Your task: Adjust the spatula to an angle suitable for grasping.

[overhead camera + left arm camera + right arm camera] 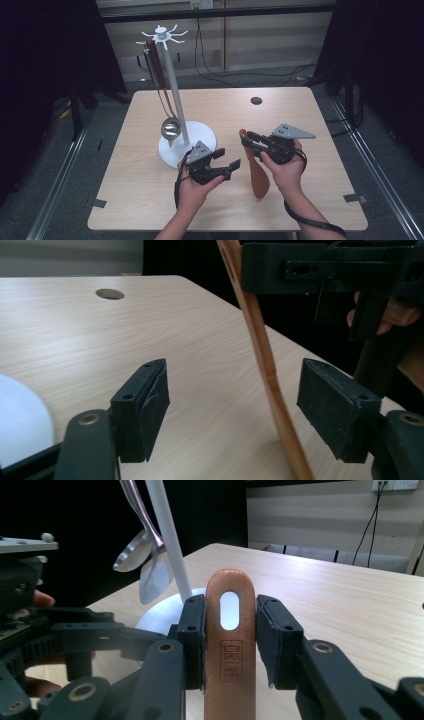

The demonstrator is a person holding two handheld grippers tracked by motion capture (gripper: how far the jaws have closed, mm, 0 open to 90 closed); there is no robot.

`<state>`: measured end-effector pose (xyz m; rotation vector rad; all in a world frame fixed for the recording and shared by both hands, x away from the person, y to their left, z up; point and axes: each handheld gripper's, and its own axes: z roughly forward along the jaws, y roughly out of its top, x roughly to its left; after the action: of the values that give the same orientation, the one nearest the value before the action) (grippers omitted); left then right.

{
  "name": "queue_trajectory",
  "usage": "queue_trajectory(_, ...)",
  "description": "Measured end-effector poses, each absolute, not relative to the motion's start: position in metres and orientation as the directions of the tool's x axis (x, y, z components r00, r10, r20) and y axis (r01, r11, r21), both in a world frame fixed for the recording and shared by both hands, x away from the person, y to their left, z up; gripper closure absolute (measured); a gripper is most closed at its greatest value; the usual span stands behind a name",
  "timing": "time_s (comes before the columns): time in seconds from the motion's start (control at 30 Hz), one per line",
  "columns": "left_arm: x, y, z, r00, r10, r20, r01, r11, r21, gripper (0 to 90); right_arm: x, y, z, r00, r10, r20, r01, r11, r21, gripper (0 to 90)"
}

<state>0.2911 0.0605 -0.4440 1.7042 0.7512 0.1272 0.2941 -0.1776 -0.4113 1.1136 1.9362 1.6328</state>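
My right gripper [230, 645] is clamped on the handle of a wooden spatula [256, 172], just below its hanging slot, the blade end resting on the tabletop [310, 165]. My left gripper [235, 410] stands open, its pads either side of the handle without touching. Behind it, a white utensil stand [172, 85] carries a steel ladle [170, 128].

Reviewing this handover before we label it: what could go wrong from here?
1. The right gripper pinches only the handle tip of the wooden spatula, beside its hanging hole; the long blade could pivot or slip.
2. The left gripper is open around the handle; closing off-centre could knock it.
3. The utensil stand and ladle are close; a swing might hit them.
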Motion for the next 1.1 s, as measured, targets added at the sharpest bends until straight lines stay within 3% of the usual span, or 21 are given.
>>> queue_trajectory(0.57,0.294,0.044,-0.443,0.783,0.513,-0.352,0.425,-0.028,0.905,52.5,0.285,-0.166,-0.400,-0.650,0.740,0.172,0.268,0.012,0.963,66.7)
queue_trajectory(1.1,0.297,0.036,-0.441,0.782,0.528,-0.332,0.404,-0.023,0.914,62.0,0.283,-0.172,-0.393,-0.657,0.732,0.181,0.249,-0.016,0.968,66.7)
